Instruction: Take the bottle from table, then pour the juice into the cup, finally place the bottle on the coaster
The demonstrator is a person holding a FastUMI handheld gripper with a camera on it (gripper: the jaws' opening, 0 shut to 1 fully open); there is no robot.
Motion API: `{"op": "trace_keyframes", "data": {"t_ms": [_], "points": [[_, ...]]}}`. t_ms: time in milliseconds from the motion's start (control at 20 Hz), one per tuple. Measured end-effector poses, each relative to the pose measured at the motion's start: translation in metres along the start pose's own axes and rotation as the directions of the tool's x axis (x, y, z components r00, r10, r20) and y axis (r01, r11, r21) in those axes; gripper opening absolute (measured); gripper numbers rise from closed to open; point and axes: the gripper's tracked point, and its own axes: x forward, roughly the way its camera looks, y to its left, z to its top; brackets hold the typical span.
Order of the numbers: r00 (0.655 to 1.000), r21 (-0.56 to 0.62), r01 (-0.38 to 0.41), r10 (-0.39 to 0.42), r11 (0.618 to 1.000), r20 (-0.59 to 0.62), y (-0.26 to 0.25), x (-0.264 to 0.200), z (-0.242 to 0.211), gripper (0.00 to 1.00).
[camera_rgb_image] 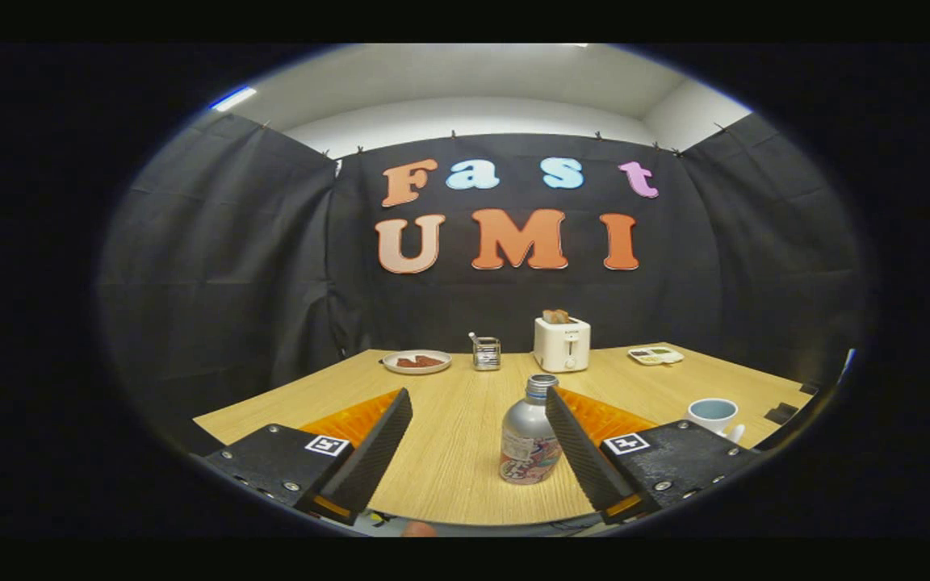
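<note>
A silver metal bottle (528, 436) with a colourful label stands upright on the wooden table (449, 452), its mouth uncapped. It sits between my two fingers, close against the right finger (582, 452) and well apart from the left finger (368, 452). My gripper (477, 399) is open and nothing is pressed between the fingers. A white cup (714, 415) with a pale blue inside stands on the table to the right, beyond the right finger.
At the table's far side stand a white toaster (562, 343) with toast in it, a small metal holder (486, 353), a plate (416, 361) with food on the left and a small tray (655, 355) on the right. Black cloth walls close the booth.
</note>
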Motion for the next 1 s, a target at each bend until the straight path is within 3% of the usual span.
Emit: {"op": "trace_keyframes", "data": {"t_ms": [500,800,1000], "points": [[1.0,-0.007,0.021,-0.021,1.0,0.0,-0.005,-0.004,0.002,0.98],[0.981,-0.089,0.12,-0.132,0.989,-0.139,-0.038,0.002,-0.05,0.98],[0.968,-0.078,0.125,-0.139,0.989,-0.208,-0.044,0.013,-0.079,0.98]]}}
